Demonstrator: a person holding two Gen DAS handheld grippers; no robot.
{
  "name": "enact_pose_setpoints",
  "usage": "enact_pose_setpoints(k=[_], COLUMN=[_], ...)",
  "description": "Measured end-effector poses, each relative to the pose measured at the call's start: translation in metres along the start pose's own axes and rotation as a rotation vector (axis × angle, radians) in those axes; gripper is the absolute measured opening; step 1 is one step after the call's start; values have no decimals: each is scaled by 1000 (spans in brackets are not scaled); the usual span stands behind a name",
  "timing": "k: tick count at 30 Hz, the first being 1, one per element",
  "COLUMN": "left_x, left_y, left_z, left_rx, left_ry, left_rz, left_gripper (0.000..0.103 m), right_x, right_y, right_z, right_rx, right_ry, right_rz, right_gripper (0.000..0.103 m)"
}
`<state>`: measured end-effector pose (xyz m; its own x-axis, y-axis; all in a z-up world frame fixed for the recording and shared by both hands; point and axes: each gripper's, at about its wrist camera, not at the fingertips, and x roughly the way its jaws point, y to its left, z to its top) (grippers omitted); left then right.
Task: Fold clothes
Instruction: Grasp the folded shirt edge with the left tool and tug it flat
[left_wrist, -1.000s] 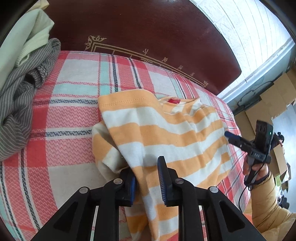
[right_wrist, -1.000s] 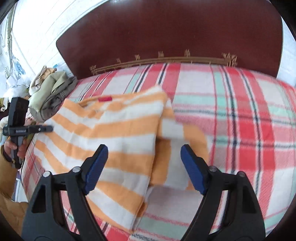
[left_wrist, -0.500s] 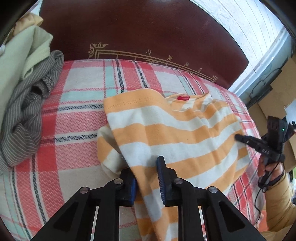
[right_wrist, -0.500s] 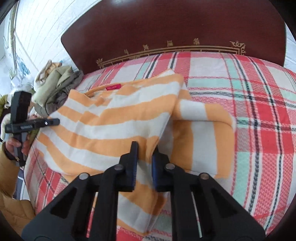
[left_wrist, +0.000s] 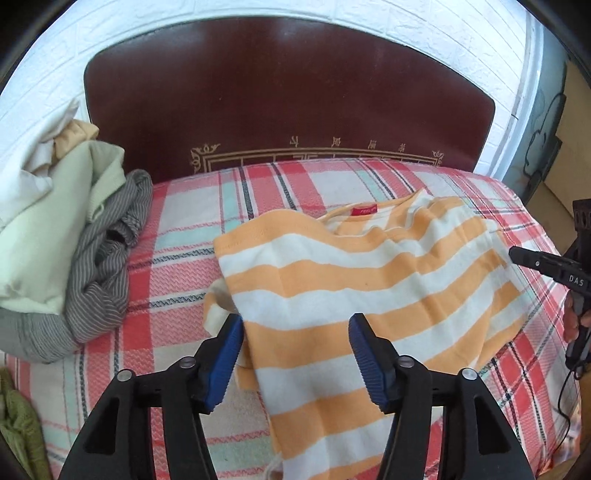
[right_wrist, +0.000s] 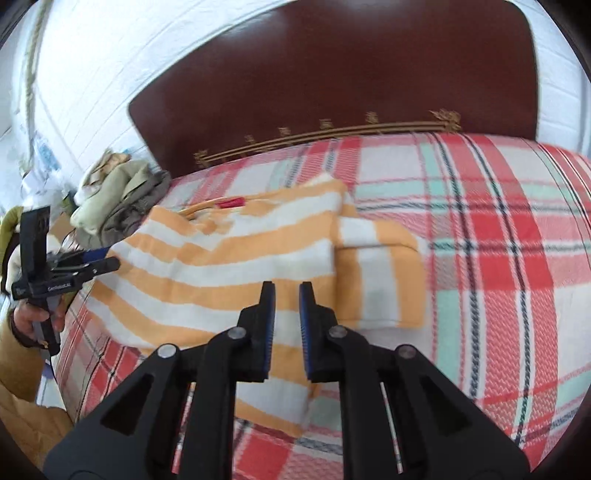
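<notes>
The orange-striped shirt (left_wrist: 362, 295) lies half-folded on the plaid blanket (left_wrist: 177, 280). The left gripper (left_wrist: 295, 354) is wide open and empty. The right gripper (right_wrist: 287, 325) is almost closed; whether it pinches cloth, I cannot tell. A thin pinch could slip and undo the fold.

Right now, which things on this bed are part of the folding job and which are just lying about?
In the job:
orange striped shirt
left gripper, open
right gripper, nearly closed, gripping nothing

Lying about:
grey striped garment
pale green clothes pile
plaid blanket
headboard
</notes>
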<state>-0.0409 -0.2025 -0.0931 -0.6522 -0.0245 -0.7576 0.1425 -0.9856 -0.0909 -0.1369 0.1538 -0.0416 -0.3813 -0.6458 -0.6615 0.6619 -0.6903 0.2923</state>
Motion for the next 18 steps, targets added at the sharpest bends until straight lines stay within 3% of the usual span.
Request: enact_pose_setpoints(k=[3, 4, 5, 7, 13, 18], left_x=[-4, -5, -6, -4, 26, 14], left_y=[-4, -5, -7, -7, 3, 6], left_z=[-1, -2, -2, -5, -17, -17], left_rx=[11, 18, 24, 28, 4, -24], left_ry=[-11, -14, -15, -11, 71, 43], left_rz=[7, 10, 10, 3, 17, 72], left_gripper=[65, 65, 66, 67, 67, 69], right_x=[15, 21, 25, 33, 40, 22], right_y=[14, 16, 16, 15, 4, -5], right_z=[-1, -2, -4, -8, -17, -15], right_rx=[-51, -58, -49, -26, 21, 81], right_ry=[31, 41, 47, 55, 84, 47], right_rz=[-1, -8, -7, -2, -3, 68], right_gripper=[16, 22, 44, 76, 75, 75])
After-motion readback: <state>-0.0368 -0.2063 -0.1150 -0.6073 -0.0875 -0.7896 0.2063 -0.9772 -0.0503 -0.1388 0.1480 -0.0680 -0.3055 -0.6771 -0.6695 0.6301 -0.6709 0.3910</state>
